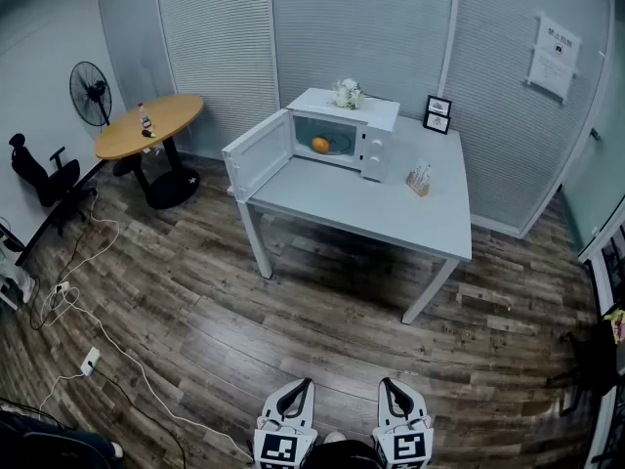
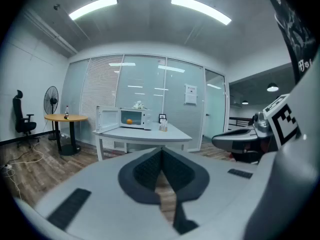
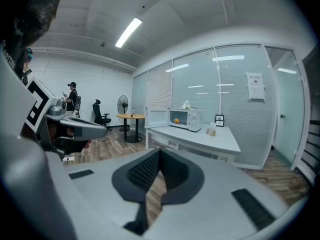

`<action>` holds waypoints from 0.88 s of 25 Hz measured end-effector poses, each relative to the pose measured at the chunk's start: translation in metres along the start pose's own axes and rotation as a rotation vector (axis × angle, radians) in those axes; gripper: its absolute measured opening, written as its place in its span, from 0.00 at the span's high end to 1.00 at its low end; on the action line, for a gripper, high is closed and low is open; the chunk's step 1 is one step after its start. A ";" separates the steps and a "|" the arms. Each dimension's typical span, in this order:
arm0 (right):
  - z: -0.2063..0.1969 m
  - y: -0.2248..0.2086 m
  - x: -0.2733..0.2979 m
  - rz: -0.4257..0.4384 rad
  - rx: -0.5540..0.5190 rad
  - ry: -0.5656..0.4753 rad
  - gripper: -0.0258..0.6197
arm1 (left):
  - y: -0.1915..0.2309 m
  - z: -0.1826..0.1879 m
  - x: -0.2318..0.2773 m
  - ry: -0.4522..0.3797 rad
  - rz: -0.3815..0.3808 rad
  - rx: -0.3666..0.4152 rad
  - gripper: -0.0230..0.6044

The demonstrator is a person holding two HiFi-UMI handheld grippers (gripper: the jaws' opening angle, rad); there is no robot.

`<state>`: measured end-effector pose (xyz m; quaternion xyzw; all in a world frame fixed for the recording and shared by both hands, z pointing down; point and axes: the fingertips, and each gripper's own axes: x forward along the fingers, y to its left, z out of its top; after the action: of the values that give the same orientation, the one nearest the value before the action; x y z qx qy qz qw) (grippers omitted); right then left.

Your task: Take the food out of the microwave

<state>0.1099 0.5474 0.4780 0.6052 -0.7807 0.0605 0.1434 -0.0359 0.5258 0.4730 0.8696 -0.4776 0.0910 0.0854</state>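
A white microwave (image 1: 376,135) stands at the back of a white table (image 1: 391,213), its door (image 1: 259,154) swung open to the left. Inside lies an orange piece of food (image 1: 320,145). Both gripper views show the same microwave (image 2: 139,118) (image 3: 192,119) and orange food (image 2: 129,121) (image 3: 176,120) far ahead. My left gripper (image 1: 305,384) and right gripper (image 1: 386,384) hover side by side over the floor, well short of the table. The left gripper (image 2: 161,150) is shut and holds nothing. The right gripper (image 3: 159,151) is shut too, also with nothing in it.
On top of the microwave sits a bunch of white flowers (image 1: 348,93). A picture frame (image 1: 437,114) and a small card holder (image 1: 419,179) share the table. At the left are a round wooden table (image 1: 151,125), a fan (image 1: 90,94), an office chair (image 1: 44,179) and floor cables (image 1: 78,301).
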 end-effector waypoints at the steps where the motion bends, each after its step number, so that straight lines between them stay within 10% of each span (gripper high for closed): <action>1: 0.002 -0.001 0.001 -0.005 -0.001 0.003 0.96 | 0.003 0.004 0.002 -0.005 0.004 0.001 0.95; 22: 0.030 0.014 0.068 -0.139 0.062 0.021 0.96 | 0.087 0.013 0.036 -0.024 -0.064 0.005 0.95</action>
<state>0.0761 0.4801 0.4711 0.6615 -0.7329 0.0811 0.1367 -0.0893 0.4470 0.4743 0.8857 -0.4503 0.0793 0.0803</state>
